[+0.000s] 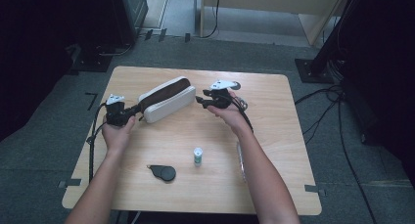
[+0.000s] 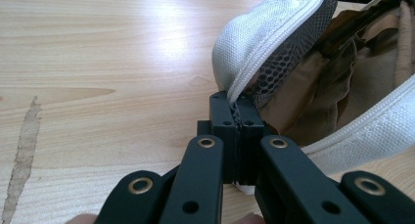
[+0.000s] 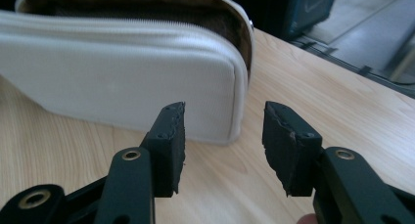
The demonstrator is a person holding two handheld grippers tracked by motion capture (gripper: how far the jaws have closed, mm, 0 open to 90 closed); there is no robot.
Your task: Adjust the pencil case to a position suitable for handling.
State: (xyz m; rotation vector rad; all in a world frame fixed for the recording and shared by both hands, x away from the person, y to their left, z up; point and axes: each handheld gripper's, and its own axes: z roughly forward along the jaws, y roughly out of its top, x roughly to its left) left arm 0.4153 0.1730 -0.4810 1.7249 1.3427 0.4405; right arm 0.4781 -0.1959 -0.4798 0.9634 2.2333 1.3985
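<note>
A white zip pouch [image 1: 166, 100] with a brown lining lies unzipped on the wooden table [image 1: 274, 101], left of centre. My left gripper [image 1: 137, 111] is shut on the pouch's near-left end. In the left gripper view its jaws pinch the zipper edge [image 2: 238, 117] where the white fabric [image 2: 264, 33] and mesh pocket meet. My right gripper [image 1: 199, 100] is open just off the pouch's right end. In the right gripper view the gripper [image 3: 222, 138] has nothing between its jaws, and the pouch [image 3: 122, 82] stands a short way beyond them.
A small white bottle [image 1: 197, 156] with a green label stands upright near the table's middle front. A flat black round object [image 1: 164, 172] lies to its left. Cables [image 1: 333, 111] and dark stands surround the table on the grey floor.
</note>
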